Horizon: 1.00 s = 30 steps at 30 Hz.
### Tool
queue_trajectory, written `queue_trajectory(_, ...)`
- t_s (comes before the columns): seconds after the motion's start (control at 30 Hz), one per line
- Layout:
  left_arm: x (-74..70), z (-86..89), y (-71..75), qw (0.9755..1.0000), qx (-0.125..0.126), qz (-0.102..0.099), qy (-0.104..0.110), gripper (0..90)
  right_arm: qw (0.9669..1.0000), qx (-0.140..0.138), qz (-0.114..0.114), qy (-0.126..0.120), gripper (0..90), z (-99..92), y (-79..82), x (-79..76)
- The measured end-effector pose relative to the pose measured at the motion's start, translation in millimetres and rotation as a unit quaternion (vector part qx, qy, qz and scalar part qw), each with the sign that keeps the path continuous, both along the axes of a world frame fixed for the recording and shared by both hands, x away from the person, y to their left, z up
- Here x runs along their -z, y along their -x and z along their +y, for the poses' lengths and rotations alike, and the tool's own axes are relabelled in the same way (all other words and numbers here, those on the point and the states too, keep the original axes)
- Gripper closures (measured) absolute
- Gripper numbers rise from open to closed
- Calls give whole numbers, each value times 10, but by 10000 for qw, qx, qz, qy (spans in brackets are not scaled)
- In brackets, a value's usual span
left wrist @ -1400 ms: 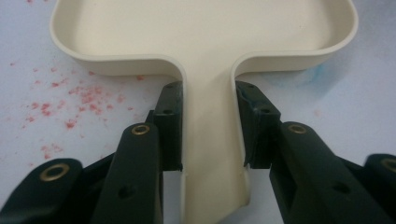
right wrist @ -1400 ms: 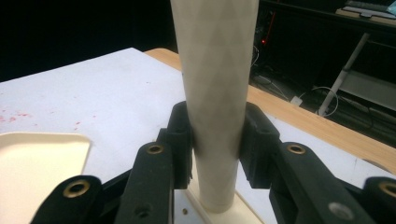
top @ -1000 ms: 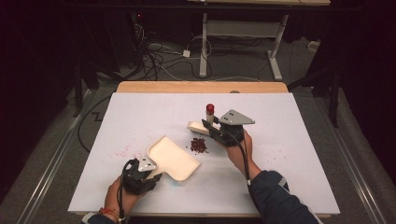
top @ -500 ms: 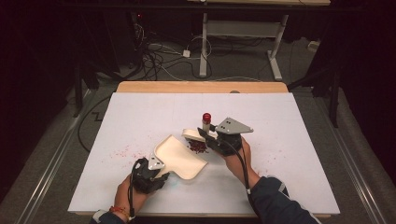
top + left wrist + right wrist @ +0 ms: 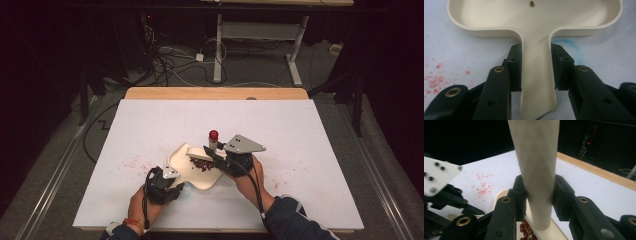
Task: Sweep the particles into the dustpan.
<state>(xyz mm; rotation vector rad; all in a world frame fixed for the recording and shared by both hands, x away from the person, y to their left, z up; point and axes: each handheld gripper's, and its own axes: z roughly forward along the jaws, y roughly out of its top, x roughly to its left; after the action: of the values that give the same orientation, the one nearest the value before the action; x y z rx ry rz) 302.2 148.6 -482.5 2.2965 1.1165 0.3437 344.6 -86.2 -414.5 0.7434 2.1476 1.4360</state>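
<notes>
At the counter's [image 5: 310, 150] near edge, left tongs [image 5: 535, 67] clamp the dustpan's [image 5: 192, 167] handle; just beyond, right tongs [image 5: 539, 192] grip the brush [image 5: 536, 165] handle, its head over red beans [image 5: 202, 164] lying in the pan.

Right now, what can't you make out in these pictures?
- Brush bristles: in the right gripper view, the right gripper and the bottom edge hide them.
- Dustpan front: in the left gripper view, the top edge cuts it off.
- Beans: in the high view, too small to count, partly under the brush.
- Left gripper jaws: in the high view, its grey plate covers them.
</notes>
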Motion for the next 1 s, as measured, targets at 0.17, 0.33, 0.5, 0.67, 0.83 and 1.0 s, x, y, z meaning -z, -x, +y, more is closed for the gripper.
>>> queue_trajectory(0.17, 5, 1, -23, 10000, 8, 3, 24, 634, 9999, -113, -23, 40, 684, 73, 75, -8)
queue_trajectory(0.33, 7, 15, -33, 10000, 42, 2, 39, 633, 9996, -270, -19, 63, 687, 89, 97, -31)
queue_trajectory(0.5, 3, 19, -33, 10000, 81, -21, 27, 634, 9994, -352, 61, -18, 688, 87, 113, -39)
queue_trajectory(0.67, 1, 18, -30, 9999, 146, -67, -39, 634, 9991, -385, 100, -153, 694, 69, 100, -47)
queue_trajectory(0.83, -4, 22, -14, 9997, 200, -94, -82, 634, 9991, -386, 11, -173, 702, 48, 73, -65)
queue_trajectory(1.0, -16, 45, 14, 9995, 289, -73, -135, 634, 9985, -359, -116, -409, 703, -19, -35, -85)
